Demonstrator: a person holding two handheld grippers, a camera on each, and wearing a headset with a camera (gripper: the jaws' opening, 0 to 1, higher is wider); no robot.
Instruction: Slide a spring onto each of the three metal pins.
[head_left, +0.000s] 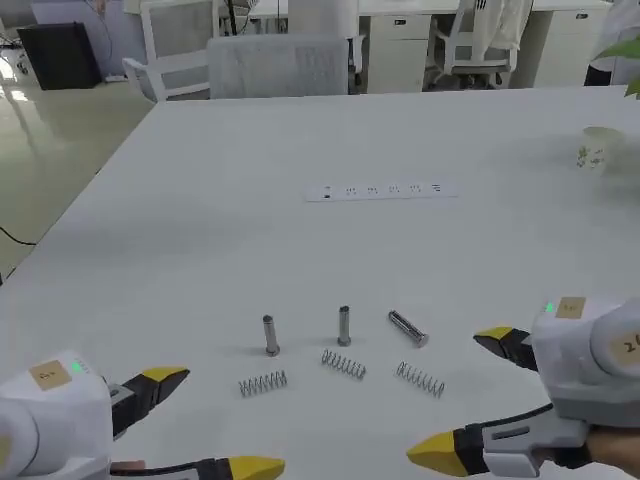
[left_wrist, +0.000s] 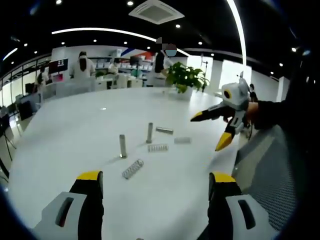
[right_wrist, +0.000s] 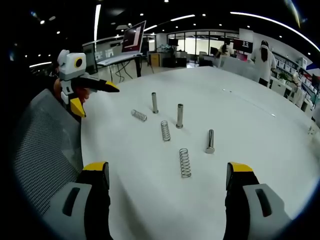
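Three metal pins (head_left: 344, 326) stand in a row on the white table (head_left: 250, 220), two upright and the rightmost lying on its side. Three springs (head_left: 343, 365) lie flat just in front, one near each pin, none on a pin. Nearer the person, the left gripper (head_left: 215, 420) and right gripper (head_left: 450, 397) hover with jaws spread wide, holding nothing. Tan stickers on both grippers and the print on a power strip (head_left: 380, 190) are too blurred to read.

Three springs (right_wrist: 185, 162) lie loose beside three pins (right_wrist: 179, 116).
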